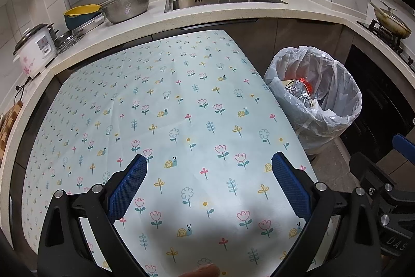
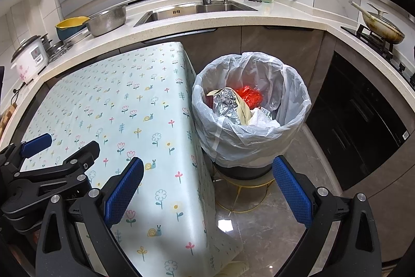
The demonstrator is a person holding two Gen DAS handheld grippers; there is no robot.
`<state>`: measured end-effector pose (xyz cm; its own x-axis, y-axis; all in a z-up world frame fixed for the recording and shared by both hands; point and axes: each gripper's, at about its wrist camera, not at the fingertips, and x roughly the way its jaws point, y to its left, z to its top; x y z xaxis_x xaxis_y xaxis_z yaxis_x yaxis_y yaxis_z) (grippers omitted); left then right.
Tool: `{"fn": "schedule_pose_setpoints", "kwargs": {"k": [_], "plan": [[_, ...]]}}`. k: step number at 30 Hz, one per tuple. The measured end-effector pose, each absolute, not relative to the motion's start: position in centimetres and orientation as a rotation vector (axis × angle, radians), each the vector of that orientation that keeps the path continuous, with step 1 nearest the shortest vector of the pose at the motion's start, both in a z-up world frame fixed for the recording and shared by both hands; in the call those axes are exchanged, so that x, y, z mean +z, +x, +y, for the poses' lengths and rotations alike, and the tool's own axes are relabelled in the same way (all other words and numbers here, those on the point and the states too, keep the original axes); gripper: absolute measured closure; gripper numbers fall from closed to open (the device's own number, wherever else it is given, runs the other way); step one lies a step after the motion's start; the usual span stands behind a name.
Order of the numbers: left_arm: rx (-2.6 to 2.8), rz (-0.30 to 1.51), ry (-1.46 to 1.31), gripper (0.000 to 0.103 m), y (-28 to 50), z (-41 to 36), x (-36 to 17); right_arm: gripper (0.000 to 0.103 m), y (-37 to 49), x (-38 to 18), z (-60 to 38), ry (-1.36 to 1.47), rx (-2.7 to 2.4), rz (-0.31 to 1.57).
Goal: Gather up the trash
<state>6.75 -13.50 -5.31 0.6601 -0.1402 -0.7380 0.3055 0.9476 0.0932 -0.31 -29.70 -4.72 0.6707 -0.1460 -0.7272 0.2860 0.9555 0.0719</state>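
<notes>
- Tablecloth (image 1: 181, 105) with flowers and snails covers the table, under the left gripper (image 1: 208, 186), whose jaws are spread wide and hold nothing.
- Right gripper (image 2: 207, 188) likewise gapes, holding nothing, over the table edge.
- Lined bin (image 2: 290, 95), just right of the table, holds crumpled foil (image 2: 225, 103), red wrapper (image 2: 247, 94) and paper.

The table (image 1: 181, 121) is covered by a pale floral tablecloth (image 2: 124, 121) draping over its right edge. Beside it, the tiled floor (image 2: 272, 225) carries a gold wire stand (image 2: 241, 195) supporting the lined bin (image 2: 249, 134).
</notes>
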Motion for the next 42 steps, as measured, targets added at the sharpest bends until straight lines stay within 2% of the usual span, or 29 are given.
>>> {"fn": "schedule_pose_setpoints", "kwargs": {"k": [42], "plan": [[-0.214, 0.814, 0.232, 0.01, 6.81, -13.49, -5.78, 0.007, -0.37, -5.27, -30.44, 0.191, -0.255, 0.806]]}}
